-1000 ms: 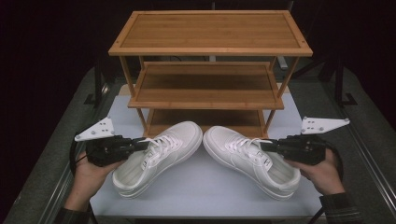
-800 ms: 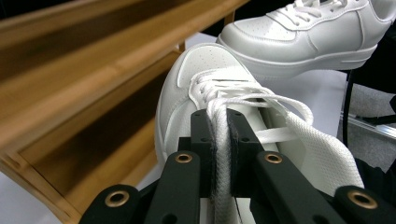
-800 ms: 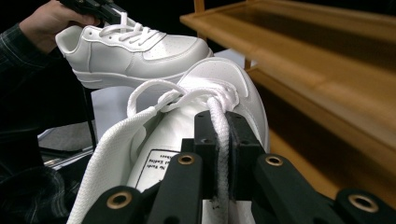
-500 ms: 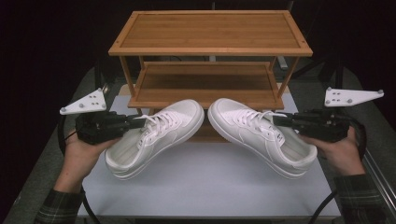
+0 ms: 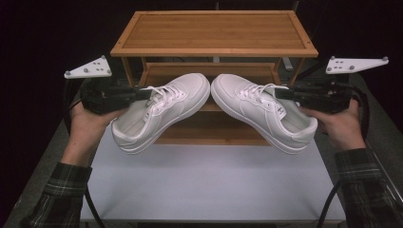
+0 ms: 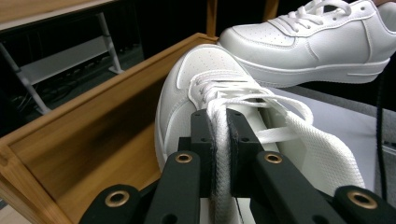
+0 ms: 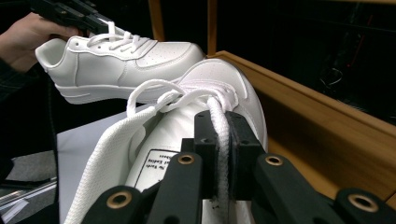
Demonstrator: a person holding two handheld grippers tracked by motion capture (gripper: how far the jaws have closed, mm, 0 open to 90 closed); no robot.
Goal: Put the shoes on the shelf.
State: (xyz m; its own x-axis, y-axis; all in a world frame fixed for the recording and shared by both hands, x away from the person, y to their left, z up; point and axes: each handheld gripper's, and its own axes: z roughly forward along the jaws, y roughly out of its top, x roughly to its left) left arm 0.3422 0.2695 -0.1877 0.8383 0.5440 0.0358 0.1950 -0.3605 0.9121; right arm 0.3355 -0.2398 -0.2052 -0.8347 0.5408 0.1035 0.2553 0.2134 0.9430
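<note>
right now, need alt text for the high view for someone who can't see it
A person holds two white sneakers in the air, the left shoe pinched by the left gripper and the right shoe by the right gripper, toes nearly meeting. Behind them a wooden shoe rack stands on a white table.

Two shoes [image 5: 161, 111] before rack [image 5: 214, 33]

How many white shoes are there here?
2. The left shoe hangs from the left gripper, clamped by its tongue; the right shoe hangs likewise from the right gripper. Both are in front of the wooden rack.
</note>
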